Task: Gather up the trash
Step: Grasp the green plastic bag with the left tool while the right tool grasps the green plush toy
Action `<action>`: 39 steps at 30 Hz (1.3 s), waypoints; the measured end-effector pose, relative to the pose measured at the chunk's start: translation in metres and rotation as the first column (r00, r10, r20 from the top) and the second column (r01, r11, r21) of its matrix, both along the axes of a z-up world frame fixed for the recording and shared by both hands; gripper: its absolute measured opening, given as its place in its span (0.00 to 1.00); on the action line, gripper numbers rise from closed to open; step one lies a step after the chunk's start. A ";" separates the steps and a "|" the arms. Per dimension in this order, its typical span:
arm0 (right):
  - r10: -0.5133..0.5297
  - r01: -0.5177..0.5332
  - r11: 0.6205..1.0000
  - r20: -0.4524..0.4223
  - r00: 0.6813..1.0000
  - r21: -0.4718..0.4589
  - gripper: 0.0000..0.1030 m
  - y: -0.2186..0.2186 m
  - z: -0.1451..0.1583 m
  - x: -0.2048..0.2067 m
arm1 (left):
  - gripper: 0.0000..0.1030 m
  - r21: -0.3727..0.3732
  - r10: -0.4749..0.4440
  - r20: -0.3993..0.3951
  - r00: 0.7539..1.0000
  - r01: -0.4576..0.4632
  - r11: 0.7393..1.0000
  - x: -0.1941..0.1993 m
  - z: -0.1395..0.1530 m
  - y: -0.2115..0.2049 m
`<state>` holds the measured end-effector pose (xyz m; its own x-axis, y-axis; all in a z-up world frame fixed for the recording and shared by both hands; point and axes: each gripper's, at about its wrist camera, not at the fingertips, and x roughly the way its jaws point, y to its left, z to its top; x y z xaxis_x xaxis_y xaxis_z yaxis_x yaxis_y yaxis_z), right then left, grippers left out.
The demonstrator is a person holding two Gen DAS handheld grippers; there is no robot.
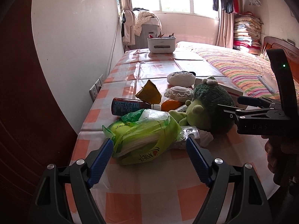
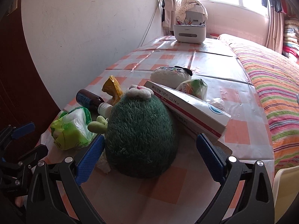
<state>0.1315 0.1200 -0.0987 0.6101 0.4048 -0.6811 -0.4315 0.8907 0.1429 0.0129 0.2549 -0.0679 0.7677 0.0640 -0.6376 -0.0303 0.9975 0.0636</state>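
A crumpled green plastic wrapper (image 1: 142, 136) lies on the checked tablecloth (image 1: 142, 196); my left gripper (image 1: 149, 145) stands open with its blue fingers on either side of it. Behind it lie a dark bottle (image 1: 129, 106), a yellow wrapper (image 1: 149, 91), an orange (image 1: 171, 104) and a blister pack (image 1: 188, 132). My right gripper (image 2: 150, 143) is open around a green plush toy (image 2: 140, 136), fingers apart from it. A medicine box (image 2: 188, 108) leans on the toy. The wrapper (image 2: 72, 128) shows at the left in the right wrist view.
A white organiser box (image 1: 161, 45) stands at the table's far end. A striped bed (image 2: 276, 85) runs along the right. A white wall with sockets (image 1: 95, 89) is on the left. White plush items (image 1: 180, 78) and a small packet (image 2: 194, 88) sit mid-table.
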 end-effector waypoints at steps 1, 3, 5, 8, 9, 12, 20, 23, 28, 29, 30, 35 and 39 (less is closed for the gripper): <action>-0.002 0.001 1.000 -0.010 1.000 -0.006 0.94 0.004 -0.002 0.004 | 0.75 -0.013 0.006 -0.004 1.000 -0.006 1.000 0.002 -0.002 0.003; -0.004 0.003 1.000 -0.043 0.999 -0.013 0.94 0.010 -0.009 0.014 | 0.75 -0.031 0.008 -0.015 1.000 -0.009 0.999 0.007 -0.004 0.007; 0.003 -0.003 1.000 -0.077 0.997 0.000 0.93 0.012 -0.016 0.020 | 0.75 -0.045 0.014 -0.028 1.000 -0.015 0.999 0.012 -0.008 0.010; 0.034 -0.031 0.999 -0.091 0.995 0.031 0.82 0.014 -0.020 0.021 | 0.75 -0.055 0.018 -0.050 0.999 -0.021 0.998 0.018 -0.014 0.012; 0.037 -0.035 0.999 -0.086 0.996 0.023 0.82 0.014 -0.019 0.019 | 0.75 -0.054 0.023 -0.055 0.998 -0.026 0.998 0.020 -0.016 0.013; 0.057 -0.056 0.998 -0.074 0.996 0.017 0.75 0.015 -0.018 0.015 | 0.75 -0.060 0.032 -0.067 0.997 -0.036 0.998 0.024 -0.019 0.015; 0.092 -0.087 0.994 -0.075 0.993 0.072 0.70 0.006 -0.013 -0.001 | 0.75 0.005 -0.021 -0.091 0.996 0.021 1.000 0.032 -0.022 0.007; 0.096 -0.090 0.992 -0.072 0.993 0.089 0.70 0.001 -0.011 -0.009 | 0.75 0.109 -0.052 -0.093 0.994 0.062 0.992 0.036 -0.024 0.000; 0.093 -0.087 0.990 -0.044 0.995 0.113 0.70 -0.010 -0.002 -0.017 | 0.75 0.060 -0.070 -0.144 0.987 0.079 0.995 0.052 -0.030 0.006; 0.091 -0.085 0.989 -0.046 0.995 0.123 0.70 -0.013 -0.001 -0.018 | 0.75 0.061 -0.069 -0.155 0.986 0.079 0.995 0.054 -0.033 0.006; 0.090 -0.083 0.988 -0.048 0.995 0.131 0.70 -0.015 0.000 -0.018 | 0.75 0.072 -0.068 -0.161 0.985 0.080 0.994 0.057 -0.035 0.004; 0.078 -0.070 0.986 -0.048 0.996 0.151 0.70 -0.024 0.003 -0.020 | 0.75 0.078 -0.066 -0.152 0.986 0.079 0.994 0.064 -0.038 0.000; 0.064 -0.056 0.985 -0.044 0.997 0.164 0.71 -0.033 0.006 -0.023 | 0.65 0.070 -0.021 -0.157 0.987 0.033 0.997 0.071 -0.041 0.004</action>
<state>0.1082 0.0868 -0.0930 0.5490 0.5477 -0.6313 -0.4724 0.8265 0.3062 0.0839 0.2588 -0.1088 0.6609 0.0946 -0.7445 0.0127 0.9905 0.1371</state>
